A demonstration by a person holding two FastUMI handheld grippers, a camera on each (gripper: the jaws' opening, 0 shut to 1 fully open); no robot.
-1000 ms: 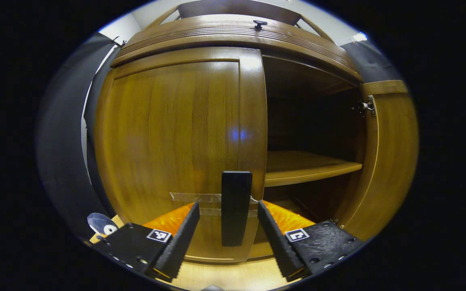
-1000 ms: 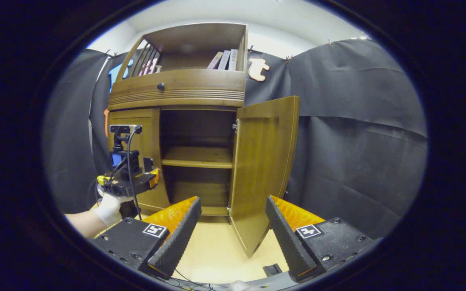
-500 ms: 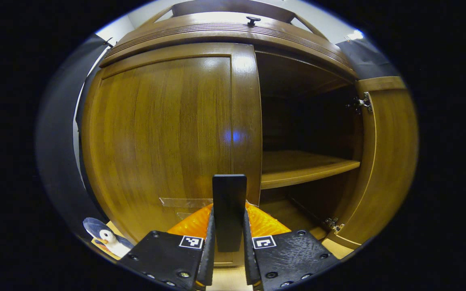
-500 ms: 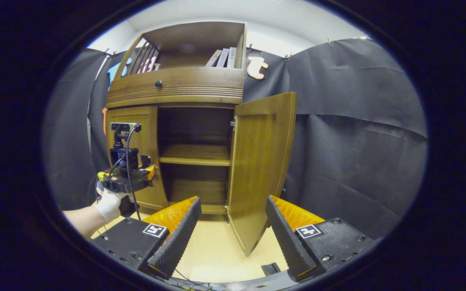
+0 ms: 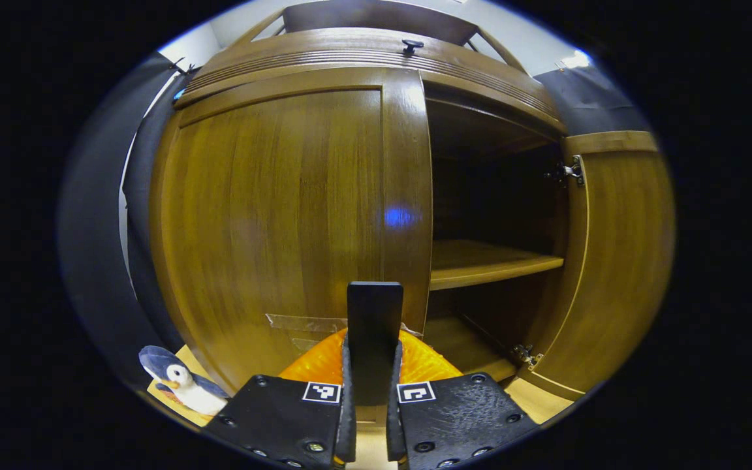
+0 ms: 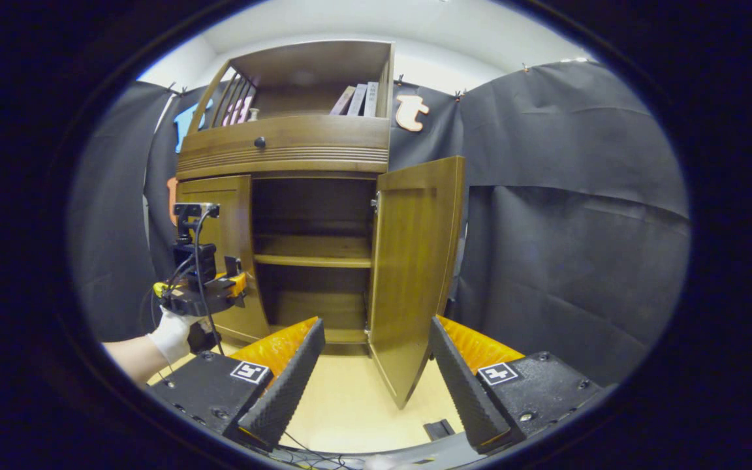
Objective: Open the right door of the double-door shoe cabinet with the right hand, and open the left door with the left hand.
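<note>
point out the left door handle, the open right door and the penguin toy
left door handle (image 5: 374, 320), left gripper view, on its black upper face
right door (image 6: 415, 274), right gripper view, on its inner panel
penguin toy (image 5: 180, 382), left gripper view, on its body

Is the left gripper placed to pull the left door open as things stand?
Probably yes: the left gripper is shut on the handle of the left door, and nothing visible blocks the swing.

My left gripper (image 6: 235, 287) trails black cables beside the shoe cabinet (image 6: 284, 140), my hand (image 6: 170, 333) wears a white glove, and square markers and screws sit on both black bodies.
</note>
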